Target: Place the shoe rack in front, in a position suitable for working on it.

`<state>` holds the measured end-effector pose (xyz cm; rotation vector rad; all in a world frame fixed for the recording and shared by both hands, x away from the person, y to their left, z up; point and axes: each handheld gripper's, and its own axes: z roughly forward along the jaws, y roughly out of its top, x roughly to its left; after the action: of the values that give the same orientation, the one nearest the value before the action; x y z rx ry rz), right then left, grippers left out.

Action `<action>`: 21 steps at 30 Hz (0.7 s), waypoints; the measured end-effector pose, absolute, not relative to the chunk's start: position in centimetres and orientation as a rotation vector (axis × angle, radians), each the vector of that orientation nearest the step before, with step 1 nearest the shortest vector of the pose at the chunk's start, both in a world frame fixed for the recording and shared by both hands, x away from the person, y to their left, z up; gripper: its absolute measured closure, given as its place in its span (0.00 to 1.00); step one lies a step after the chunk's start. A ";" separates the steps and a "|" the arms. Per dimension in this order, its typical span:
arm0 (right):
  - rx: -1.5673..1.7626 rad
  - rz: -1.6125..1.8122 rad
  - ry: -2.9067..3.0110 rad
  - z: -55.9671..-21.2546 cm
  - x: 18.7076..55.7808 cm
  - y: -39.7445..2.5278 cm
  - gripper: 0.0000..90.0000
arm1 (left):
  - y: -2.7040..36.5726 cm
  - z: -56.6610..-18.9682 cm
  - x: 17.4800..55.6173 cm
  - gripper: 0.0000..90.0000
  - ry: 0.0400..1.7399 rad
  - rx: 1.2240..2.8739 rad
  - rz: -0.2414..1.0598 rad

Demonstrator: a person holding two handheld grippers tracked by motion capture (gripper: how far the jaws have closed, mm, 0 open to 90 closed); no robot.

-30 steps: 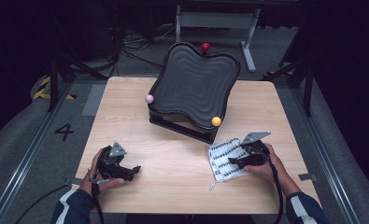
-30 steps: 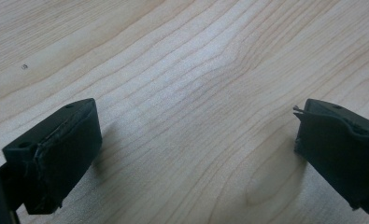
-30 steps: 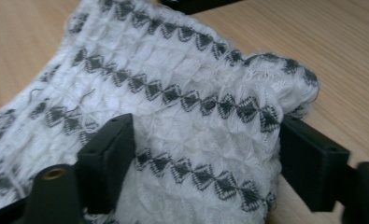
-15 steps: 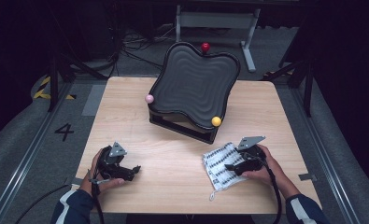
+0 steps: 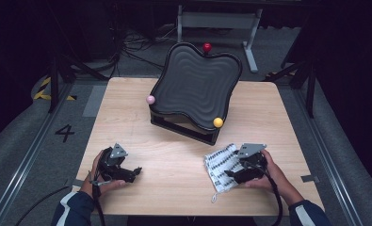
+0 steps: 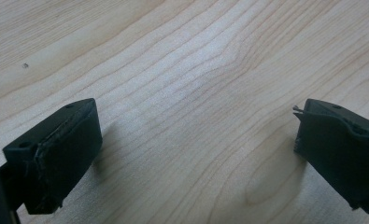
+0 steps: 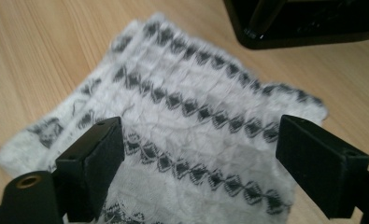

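A white cloth with rows of dark diamonds (image 5: pixel 218 161) lies flat on the wooden table (image 5: pixel 174 155) at the front right. My right gripper (image 5: pixel 229 175) rests over its near part, held by a hand. In the right gripper view the cloth (image 7: pixel 196 107) spreads under the right gripper (image 7: pixel 201 163), whose jaws stand wide apart with nothing pinched. My left gripper (image 5: pixel 134 172) sits at the front left, far from the cloth. In the left gripper view the left gripper (image 6: pixel 196 149) is open above bare wood (image 6: pixel 187 70).
A black wavy board (image 5: pixel 195 87) stands tilted on a black frame (image 5: pixel 188 132) at the table's middle and back. Red (image 5: pixel 206 47), pink (image 5: pixel 150 99) and yellow (image 5: pixel 217 122) balls sit at its corners. The frame's foot (image 7: pixel 303 28) lies just beyond the cloth.
My right gripper and the cloth under it have slid a little toward the table's front edge, and the cloth has turned slightly. The left gripper has stayed put.
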<state>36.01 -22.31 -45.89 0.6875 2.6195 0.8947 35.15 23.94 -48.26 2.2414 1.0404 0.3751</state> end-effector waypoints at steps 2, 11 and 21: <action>0.693 0.873 2.624 -46.3 36.0 -22.1 0.18 | 23.9 -48.3 35.2 0.00 1.041 2.241 0.375; 0.758 0.972 2.686 -47.6 37.1 -23.0 0.11 | 23.9 -48.3 35.1 0.00 1.045 2.237 0.371; 0.671 0.970 2.739 -47.0 36.6 -22.8 0.40 | 23.9 -48.3 35.2 0.00 1.042 2.238 0.368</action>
<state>36.56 -22.79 -46.97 0.6708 2.7395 0.9702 35.24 23.89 -48.29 2.2379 1.0423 0.3676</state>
